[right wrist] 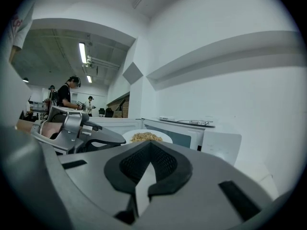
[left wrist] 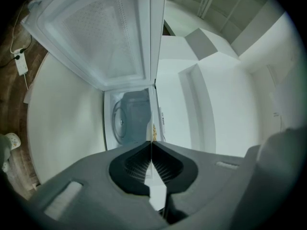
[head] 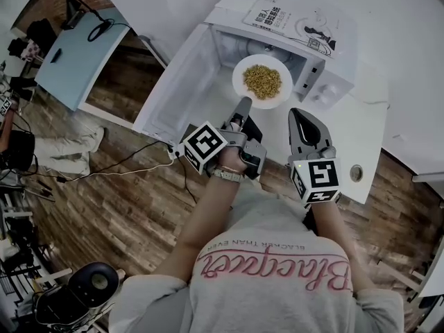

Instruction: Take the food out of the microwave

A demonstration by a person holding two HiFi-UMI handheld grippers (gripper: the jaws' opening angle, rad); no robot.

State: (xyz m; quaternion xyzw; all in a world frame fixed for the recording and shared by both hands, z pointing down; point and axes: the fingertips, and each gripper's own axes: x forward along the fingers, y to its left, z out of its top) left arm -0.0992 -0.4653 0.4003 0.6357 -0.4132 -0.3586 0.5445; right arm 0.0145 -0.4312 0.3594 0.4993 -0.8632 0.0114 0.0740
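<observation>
The white microwave (head: 331,83) stands with its door (head: 179,82) swung wide to the left. A white plate of yellow food (head: 261,82) hangs level in front of the opening. My left gripper (head: 243,105) is shut on the plate's near rim. In the left gripper view the plate (left wrist: 153,128) shows edge-on between the closed jaws of the left gripper (left wrist: 152,145), with the cavity (left wrist: 129,119) behind. My right gripper (head: 299,114) is beside the plate on the right, apart from it; its jaws meet with nothing between them. The right gripper view shows the right gripper (right wrist: 151,145), the plate (right wrist: 146,137) and the left gripper (right wrist: 98,134).
The microwave sits on a white counter (head: 371,134), with printed sheets (head: 291,19) on its top. A cable (head: 125,164) runs across the wood floor on the left, by a blue-grey table (head: 76,54). People (right wrist: 69,92) stand far back in the room.
</observation>
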